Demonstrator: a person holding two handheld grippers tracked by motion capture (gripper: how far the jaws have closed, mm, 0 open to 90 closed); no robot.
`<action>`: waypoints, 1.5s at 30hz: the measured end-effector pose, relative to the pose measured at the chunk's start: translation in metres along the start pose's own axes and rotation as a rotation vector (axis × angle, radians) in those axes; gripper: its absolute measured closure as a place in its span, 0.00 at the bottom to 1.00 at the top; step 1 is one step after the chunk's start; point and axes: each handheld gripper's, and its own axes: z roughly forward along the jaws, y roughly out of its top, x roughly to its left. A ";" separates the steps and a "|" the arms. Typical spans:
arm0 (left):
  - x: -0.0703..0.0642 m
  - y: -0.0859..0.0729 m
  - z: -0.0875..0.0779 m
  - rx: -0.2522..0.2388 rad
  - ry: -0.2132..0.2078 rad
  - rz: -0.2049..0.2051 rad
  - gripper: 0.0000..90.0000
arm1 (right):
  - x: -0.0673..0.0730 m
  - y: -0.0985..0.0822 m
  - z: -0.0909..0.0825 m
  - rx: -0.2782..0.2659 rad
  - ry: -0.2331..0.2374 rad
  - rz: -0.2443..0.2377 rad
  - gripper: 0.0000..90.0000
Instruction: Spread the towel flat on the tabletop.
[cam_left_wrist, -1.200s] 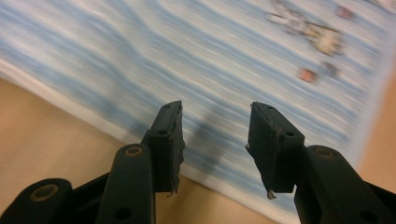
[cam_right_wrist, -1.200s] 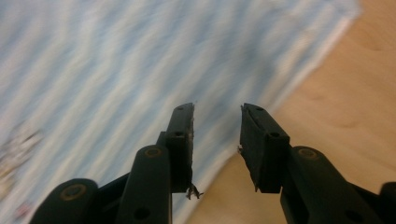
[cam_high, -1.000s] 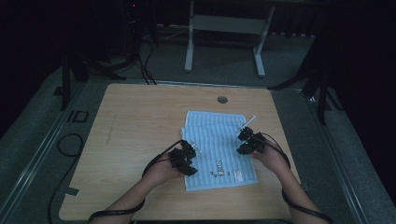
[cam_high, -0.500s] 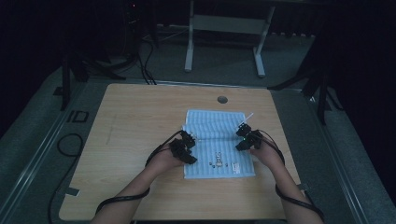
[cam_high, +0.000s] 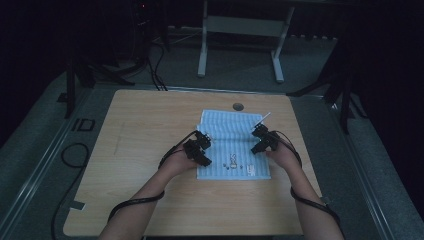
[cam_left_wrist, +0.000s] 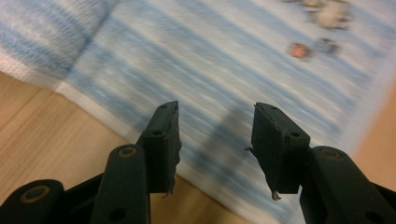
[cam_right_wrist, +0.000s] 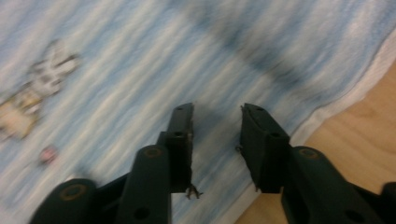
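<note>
While flat, towel (cam_high: 234, 150) between claws.

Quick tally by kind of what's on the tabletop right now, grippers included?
Blue striped towel: 1
Handheld grippers: 2, the left gripper and the right gripper, each over a side edge of the towel with nothing between its fingers
Round cable port in the table: 1
Total: 4
</note>
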 end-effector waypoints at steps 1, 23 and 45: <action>-0.004 -0.003 -0.004 -0.003 -0.007 0.013 0.57 | 0.004 -0.004 -0.004 -0.013 0.011 -0.024 0.70; -0.043 -0.021 0.004 0.018 0.000 0.116 0.82 | 0.059 -0.082 -0.021 0.046 -0.054 -0.293 0.90; -0.091 -0.041 -0.100 -0.115 -0.146 0.140 0.94 | 0.106 -0.134 -0.140 -0.178 -0.015 -0.370 0.94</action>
